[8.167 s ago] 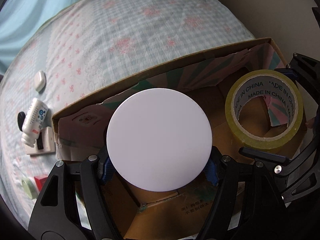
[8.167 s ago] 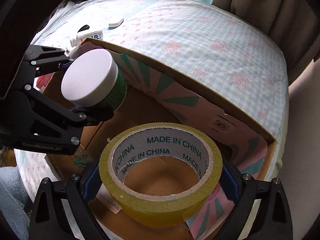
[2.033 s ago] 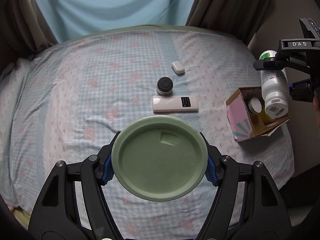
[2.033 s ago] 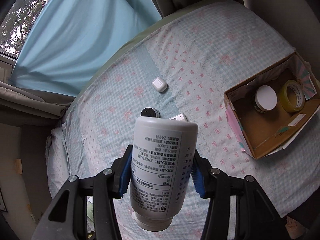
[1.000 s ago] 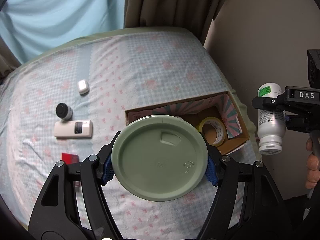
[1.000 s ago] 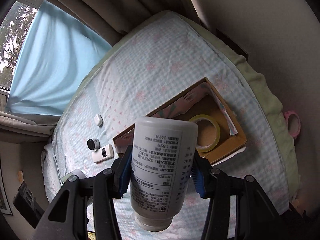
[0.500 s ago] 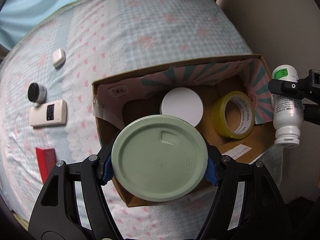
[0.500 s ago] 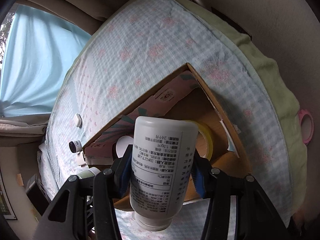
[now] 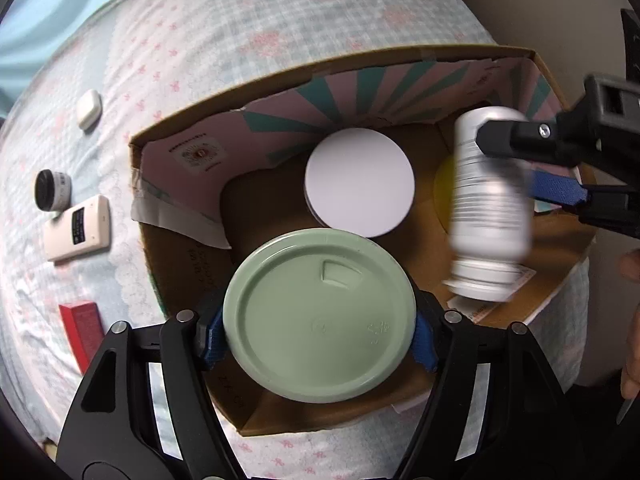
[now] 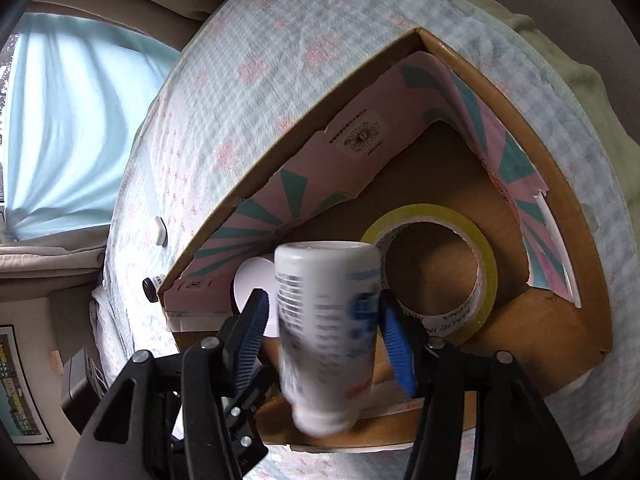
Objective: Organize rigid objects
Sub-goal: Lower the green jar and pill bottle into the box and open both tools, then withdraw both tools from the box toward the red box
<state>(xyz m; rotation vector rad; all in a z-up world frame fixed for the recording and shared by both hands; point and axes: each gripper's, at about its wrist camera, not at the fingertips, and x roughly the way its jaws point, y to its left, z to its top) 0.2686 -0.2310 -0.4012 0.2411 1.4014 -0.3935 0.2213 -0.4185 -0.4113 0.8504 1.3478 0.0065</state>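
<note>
My left gripper (image 9: 318, 330) is shut on a container with a pale green lid (image 9: 318, 316), held over the near part of an open cardboard box (image 9: 344, 62). My right gripper (image 10: 322, 334) has opened; the white bottle (image 10: 326, 336) is blurred, cap down, dropping between the spread blue pads (image 10: 396, 344) into the box (image 10: 568, 248). In the left wrist view the bottle (image 9: 490, 208) falls at the box's right side. Inside the box are a white-lidded jar (image 9: 359, 182) and a yellow tape roll (image 10: 432, 268).
On the checked bedsheet (image 9: 248, 8) left of the box lie a white earbud case (image 9: 89, 108), a small black-capped jar (image 9: 52, 190), a white remote (image 9: 78, 227) and a red box (image 9: 82, 330). A wall stands close to the right.
Both grippers came down closer over the box. My right gripper opened and let go of the white bottle, which is now falling. The left still holds the green-lidded container.
</note>
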